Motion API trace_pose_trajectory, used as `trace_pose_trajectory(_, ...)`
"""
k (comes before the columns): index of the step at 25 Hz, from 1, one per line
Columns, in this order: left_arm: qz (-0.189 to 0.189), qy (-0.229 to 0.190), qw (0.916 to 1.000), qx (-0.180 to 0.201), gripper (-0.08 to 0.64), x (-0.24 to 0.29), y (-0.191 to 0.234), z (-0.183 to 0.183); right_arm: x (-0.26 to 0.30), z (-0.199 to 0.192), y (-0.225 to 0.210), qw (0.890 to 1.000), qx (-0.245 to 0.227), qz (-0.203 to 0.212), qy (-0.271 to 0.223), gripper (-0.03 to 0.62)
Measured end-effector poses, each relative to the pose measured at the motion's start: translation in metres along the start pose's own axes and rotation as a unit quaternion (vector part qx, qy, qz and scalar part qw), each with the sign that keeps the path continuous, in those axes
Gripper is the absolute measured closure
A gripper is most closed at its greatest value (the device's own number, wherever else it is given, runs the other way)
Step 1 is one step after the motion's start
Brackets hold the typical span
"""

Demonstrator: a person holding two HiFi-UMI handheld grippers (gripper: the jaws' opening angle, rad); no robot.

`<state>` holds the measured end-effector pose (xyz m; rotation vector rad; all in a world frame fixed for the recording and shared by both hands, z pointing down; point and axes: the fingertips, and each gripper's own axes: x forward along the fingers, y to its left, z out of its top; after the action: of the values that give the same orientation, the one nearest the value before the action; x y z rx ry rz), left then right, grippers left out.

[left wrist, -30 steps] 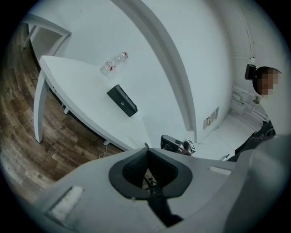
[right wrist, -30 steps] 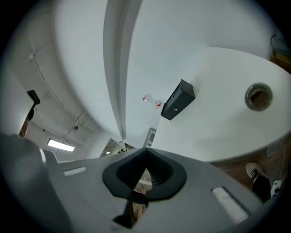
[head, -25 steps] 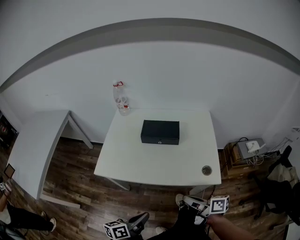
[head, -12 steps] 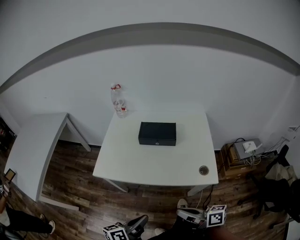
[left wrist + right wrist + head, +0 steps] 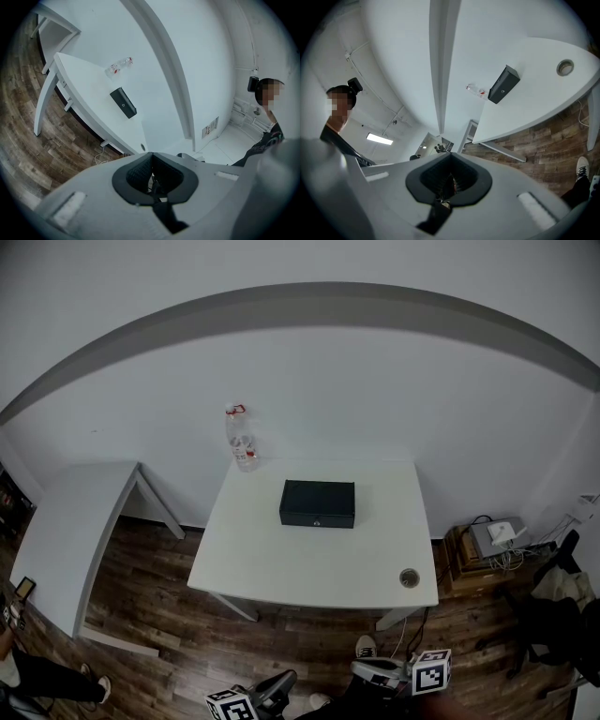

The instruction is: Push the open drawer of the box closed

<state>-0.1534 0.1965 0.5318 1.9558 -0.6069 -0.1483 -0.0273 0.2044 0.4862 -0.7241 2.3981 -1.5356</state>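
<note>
On the table, head view: the black box (image 5: 318, 503) sits on the white table (image 5: 300, 563), toward its far edge; a clear bottle (image 5: 243, 439) stands at the table's far-left corner and a round cable hole (image 5: 409, 577) marks its near-right corner.
Change: the box keeps its spot on the table. Only the framing has shifted a little, and the right gripper (image 5: 364, 668) has dropped lower off the table's near edge.
Drawer: its front looks flush with the box, though it is too small to be sure.
Left gripper view: the left gripper (image 5: 151, 176) has its pads pressed together on nothing; the table and the box (image 5: 123, 102) lie well apart from it.
Right gripper view: the right gripper's pads are likewise closed and empty; the box (image 5: 503, 84) on the table is far off.
Meaning: both tools hang back from the table, so no push is under way. The drawer seems already closed.
</note>
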Motion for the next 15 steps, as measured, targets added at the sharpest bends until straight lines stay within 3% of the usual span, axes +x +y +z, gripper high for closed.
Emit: trace_pose_trajectory(15,-0.001,-0.005,0.9998,-0.018,0.558,-0.0024,-0.0055,-0.0089,-0.0065,-0.0077,0.0012,1.0,0.008,0.001,0.002,0.591)
